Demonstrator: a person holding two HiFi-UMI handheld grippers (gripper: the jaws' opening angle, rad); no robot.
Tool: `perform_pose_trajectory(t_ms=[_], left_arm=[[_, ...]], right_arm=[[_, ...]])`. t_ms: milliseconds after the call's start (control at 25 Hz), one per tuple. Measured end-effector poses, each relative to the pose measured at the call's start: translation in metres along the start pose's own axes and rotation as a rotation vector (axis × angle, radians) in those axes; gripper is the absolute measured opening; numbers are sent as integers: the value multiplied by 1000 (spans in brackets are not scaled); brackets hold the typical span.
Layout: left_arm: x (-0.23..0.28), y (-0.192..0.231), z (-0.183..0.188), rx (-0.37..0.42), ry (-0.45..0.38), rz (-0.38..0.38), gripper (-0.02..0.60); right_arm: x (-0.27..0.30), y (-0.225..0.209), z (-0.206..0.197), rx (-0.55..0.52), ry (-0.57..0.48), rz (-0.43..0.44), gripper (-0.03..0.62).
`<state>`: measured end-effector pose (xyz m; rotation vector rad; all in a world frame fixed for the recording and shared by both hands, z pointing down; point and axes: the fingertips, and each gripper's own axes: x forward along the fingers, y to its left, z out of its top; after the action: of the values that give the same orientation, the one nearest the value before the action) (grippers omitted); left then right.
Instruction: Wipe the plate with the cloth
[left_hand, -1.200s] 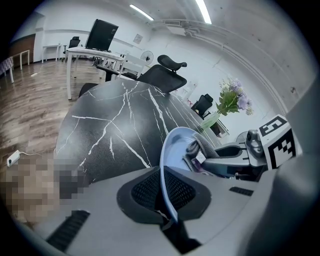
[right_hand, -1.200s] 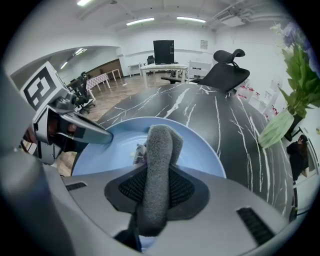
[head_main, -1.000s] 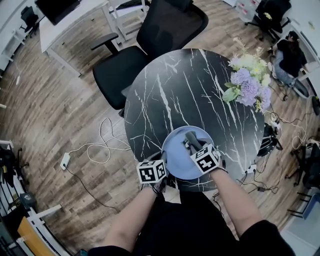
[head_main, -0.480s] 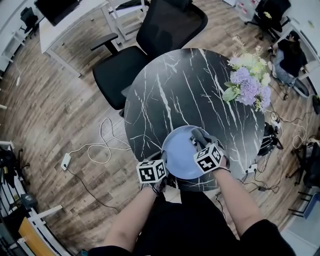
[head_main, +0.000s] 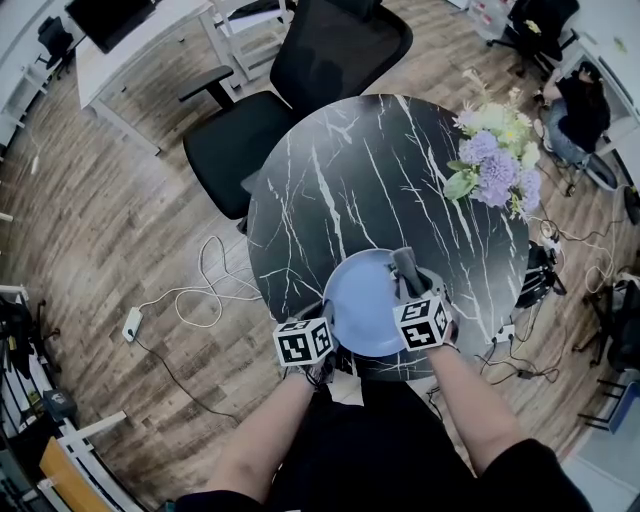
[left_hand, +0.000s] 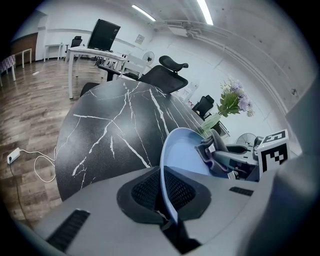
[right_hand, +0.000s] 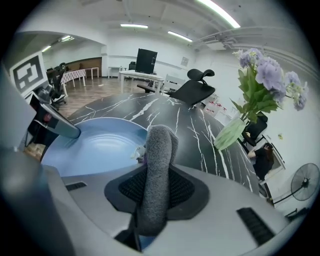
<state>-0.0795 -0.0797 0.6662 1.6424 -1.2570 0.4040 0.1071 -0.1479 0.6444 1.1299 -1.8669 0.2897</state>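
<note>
A light blue plate (head_main: 362, 300) sits at the near edge of the round black marble table (head_main: 380, 180). My left gripper (head_main: 322, 328) is shut on the plate's left rim, and the left gripper view shows that rim (left_hand: 165, 185) pinched between the jaws of my left gripper (left_hand: 167, 200). My right gripper (head_main: 410, 290) is shut on a folded grey cloth (head_main: 405, 265), which rests against the right side of the plate. In the right gripper view the cloth (right_hand: 157, 165) stands up between the jaws of my right gripper (right_hand: 155, 195), with the plate (right_hand: 95, 145) to its left.
A bunch of purple and white flowers (head_main: 495, 165) stands at the table's right edge. A black office chair (head_main: 300, 80) is pushed against the far side. Cables and a power strip (head_main: 130, 322) lie on the wooden floor at the left.
My right gripper has carried the cloth from the middle of the plate to its right side. The left gripper and the plate have stayed put.
</note>
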Motion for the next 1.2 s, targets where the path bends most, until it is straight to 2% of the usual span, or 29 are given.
perform_pose_trajectory(t_ms=[240,640,960,1080,1200], left_arm=[[-1,0,0,-10,-2,7,31],[-1,0,1,-8,2,6,31],[0,0,0,-18,-4,12,31],[-1,0,1,-19,-5,13,31],[-1,0,1,-15,-1,11,31]], right_arm=[[1,25,-1,80,28,90,107],[-6,97,15,139,41,296,107],[-11,147,20,173,47,427,107],[-12,158,16,172,51,471,107],[-16,161,12,123,61,496,107]])
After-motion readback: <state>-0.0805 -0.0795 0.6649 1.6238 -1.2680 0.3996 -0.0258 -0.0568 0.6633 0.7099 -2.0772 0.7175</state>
